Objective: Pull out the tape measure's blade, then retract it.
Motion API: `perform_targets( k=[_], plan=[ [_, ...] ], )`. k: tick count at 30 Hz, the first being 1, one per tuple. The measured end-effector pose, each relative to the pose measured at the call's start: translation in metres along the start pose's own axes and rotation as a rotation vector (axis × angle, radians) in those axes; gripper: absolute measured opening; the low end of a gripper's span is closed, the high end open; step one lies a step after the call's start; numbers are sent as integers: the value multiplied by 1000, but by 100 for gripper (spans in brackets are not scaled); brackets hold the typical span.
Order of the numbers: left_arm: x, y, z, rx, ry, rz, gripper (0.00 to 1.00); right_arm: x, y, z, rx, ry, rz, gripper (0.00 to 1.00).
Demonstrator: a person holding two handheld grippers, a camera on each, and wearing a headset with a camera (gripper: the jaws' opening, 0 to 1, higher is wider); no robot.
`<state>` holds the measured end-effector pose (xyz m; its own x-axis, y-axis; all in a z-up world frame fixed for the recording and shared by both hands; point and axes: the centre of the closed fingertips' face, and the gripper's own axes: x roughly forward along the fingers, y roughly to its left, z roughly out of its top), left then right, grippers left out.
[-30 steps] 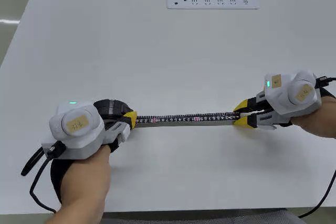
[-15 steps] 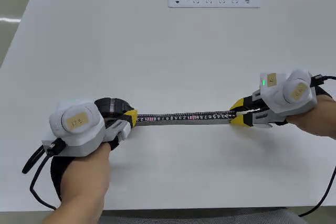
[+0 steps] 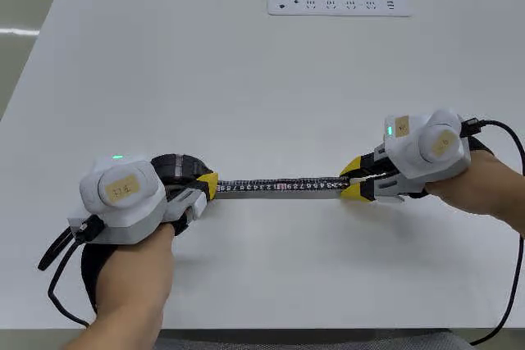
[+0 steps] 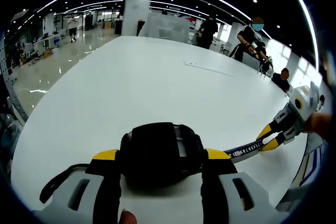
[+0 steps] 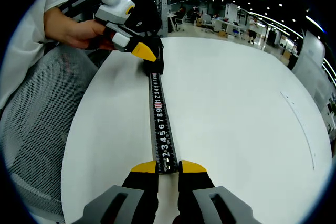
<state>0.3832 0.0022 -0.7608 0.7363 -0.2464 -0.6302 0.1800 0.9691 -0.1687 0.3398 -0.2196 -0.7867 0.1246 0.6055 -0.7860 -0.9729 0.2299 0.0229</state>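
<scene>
The black tape measure case is held clamped in the left gripper on the white table. The extended blade is pinched at its tip by the right gripper.

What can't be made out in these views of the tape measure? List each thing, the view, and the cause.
1. Lower part of the tape measure case, left gripper view: covered by the left gripper closed on it.
2. Part of the case, head view: behind that gripper's body.
3. End hook of the blade, right gripper view: pinched between the jaws of the right gripper.
4. Blade numbers, head view: too small to read.
</scene>
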Motion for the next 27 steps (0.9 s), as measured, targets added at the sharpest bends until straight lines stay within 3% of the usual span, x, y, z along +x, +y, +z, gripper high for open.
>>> perform_targets(
  k=[21,27],
  plan=[
    [-2,-1,0,-10,4,-15,57,14,-2,12,17,-26,14,10],
    [-2,-1,0,-8,5,-16,57,23,0,23,23,-47,24,10]
  ],
)
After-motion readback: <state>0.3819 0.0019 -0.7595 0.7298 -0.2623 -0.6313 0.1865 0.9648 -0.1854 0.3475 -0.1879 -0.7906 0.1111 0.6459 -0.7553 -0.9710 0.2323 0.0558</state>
